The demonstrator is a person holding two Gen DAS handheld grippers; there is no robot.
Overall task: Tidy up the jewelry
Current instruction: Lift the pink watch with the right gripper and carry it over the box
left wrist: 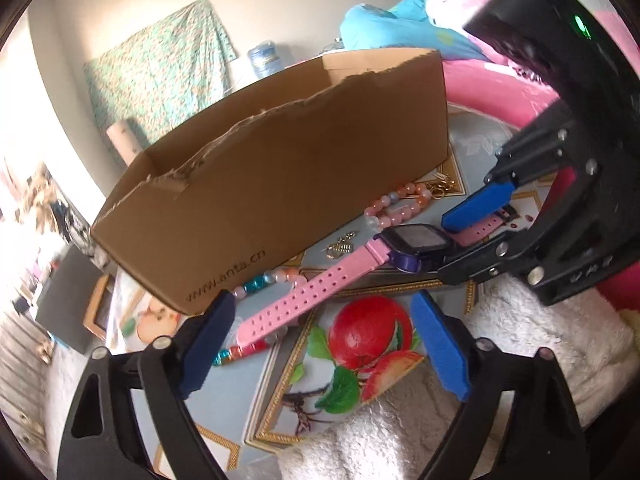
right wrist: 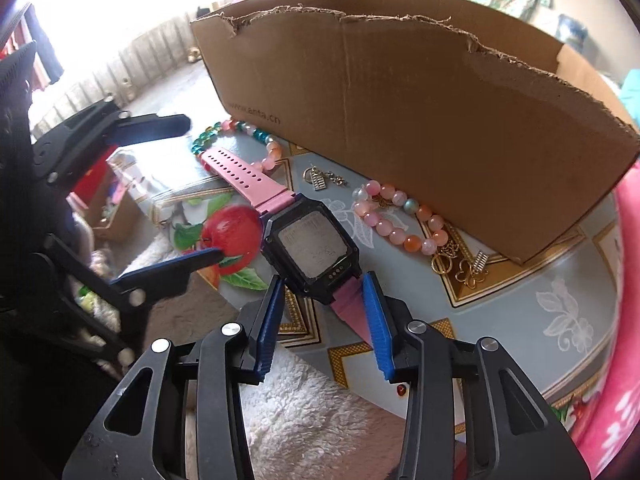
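Observation:
A pink-strapped watch [right wrist: 310, 240] with a black square face lies on the table in front of a cardboard box [right wrist: 420, 112]. My right gripper [right wrist: 324, 284] has its jaws on either side of the watch's near strap, not closed on it. In the left wrist view the watch [left wrist: 412, 246] and right gripper [left wrist: 468, 232] show at right. My left gripper [left wrist: 320, 312] is open and empty, its pads either side of the watch's far strap end. A pink bead bracelet [right wrist: 396, 220], a multicolour bead bracelet [right wrist: 240, 136] and gold earrings [right wrist: 464, 264] lie by the box.
A small gold charm [right wrist: 320, 180] lies between the bracelets. The table [right wrist: 520, 320] has a fruit-print cover. A white fluffy cloth [right wrist: 312, 400] lies at the near edge. A pink item [right wrist: 624, 320] is at right.

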